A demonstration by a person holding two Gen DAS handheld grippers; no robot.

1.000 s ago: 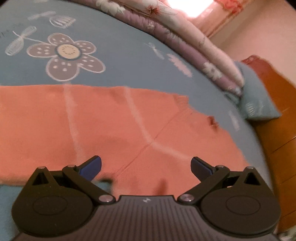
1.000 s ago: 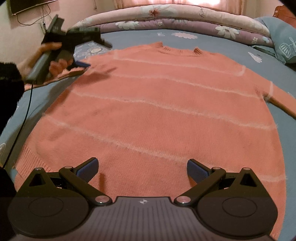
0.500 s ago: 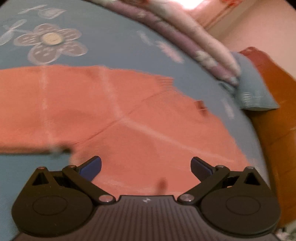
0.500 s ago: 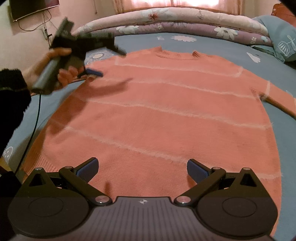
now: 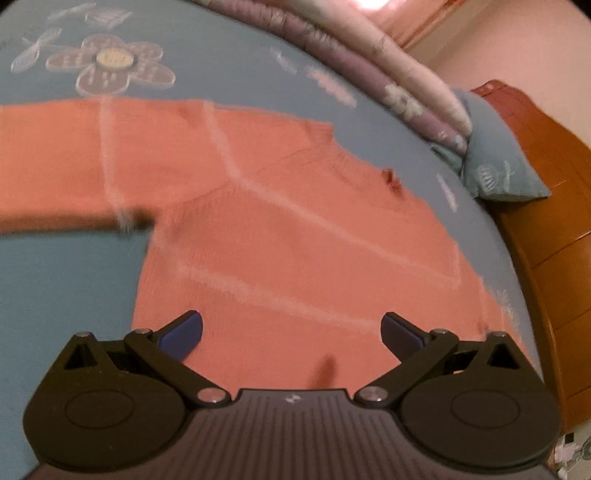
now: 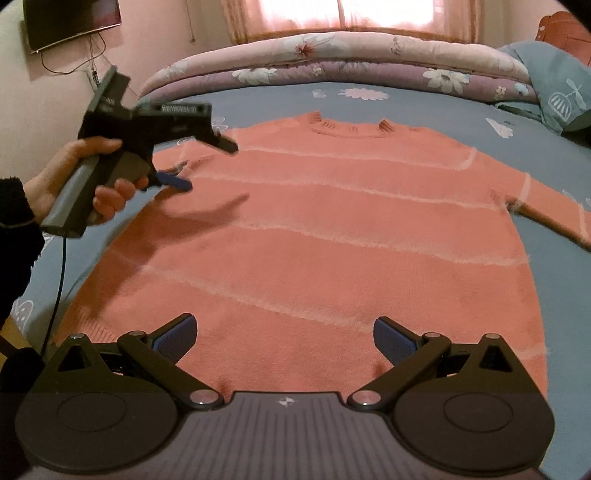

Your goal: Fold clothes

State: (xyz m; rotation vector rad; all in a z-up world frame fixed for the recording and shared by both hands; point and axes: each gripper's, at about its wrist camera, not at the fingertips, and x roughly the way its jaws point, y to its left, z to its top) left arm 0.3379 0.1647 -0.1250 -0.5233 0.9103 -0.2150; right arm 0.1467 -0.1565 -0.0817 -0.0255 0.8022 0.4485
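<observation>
Right wrist view: salmon knit sweater point(image 6: 314, 236) lies flat, front up, on the blue floral bedsheet point(image 6: 424, 110), collar toward the rolled quilt point(image 6: 332, 55). Pale horizontal stripes across body, sleeves out to both sides, ribbed neckline. Right gripper point(image 6: 284, 338) spread wide, empty, over the hem. Left gripper point(image 6: 207, 162), held in a hand point(image 6: 74, 177), hangs above the left shoulder, fingers apart, nothing pinched. Left wrist view is motion-blurred.

dim warm light w/ window point(image 6: 388, 14) glare, left view blurred, fisheye edges.
</observation>
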